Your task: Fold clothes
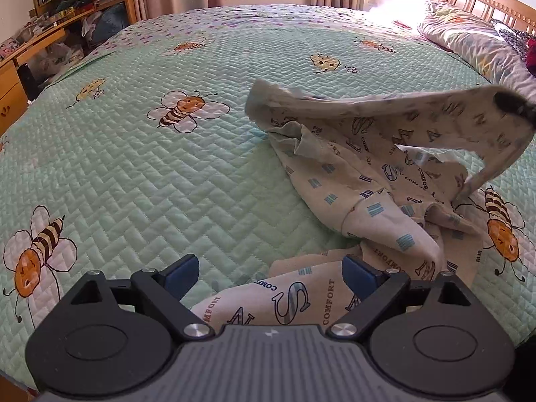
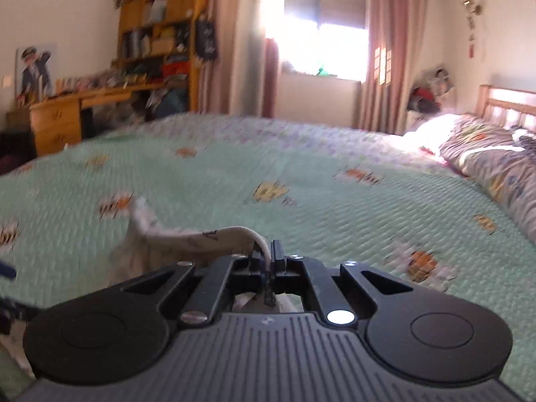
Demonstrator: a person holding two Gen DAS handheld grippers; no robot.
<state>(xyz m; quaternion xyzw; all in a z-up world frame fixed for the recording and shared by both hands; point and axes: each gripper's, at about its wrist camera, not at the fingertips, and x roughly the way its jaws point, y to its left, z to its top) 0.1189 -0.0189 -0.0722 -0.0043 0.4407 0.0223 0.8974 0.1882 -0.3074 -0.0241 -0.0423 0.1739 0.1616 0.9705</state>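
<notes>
A cream garment (image 1: 361, 181) printed with letters and small blue bars lies crumpled on the bed at the right of the left wrist view. One band of it is lifted off the quilt toward the right edge, where my right gripper (image 1: 512, 104) shows as a dark blur shut on the cloth. My left gripper (image 1: 269, 269) is open just above the near end of the garment, its blue pads on either side of the cloth without touching it. In the right wrist view my right gripper (image 2: 267, 256) pinches the garment's hem (image 2: 207, 236) between its black fingers.
The bed wears a mint-green quilt (image 1: 140, 167) with a bee pattern. Pillows (image 1: 469, 43) and a wooden headboard (image 1: 492, 3) are at the far right. A wooden desk and bookshelf (image 2: 100, 100) stand beyond the left side, a curtained window (image 2: 321, 33) behind.
</notes>
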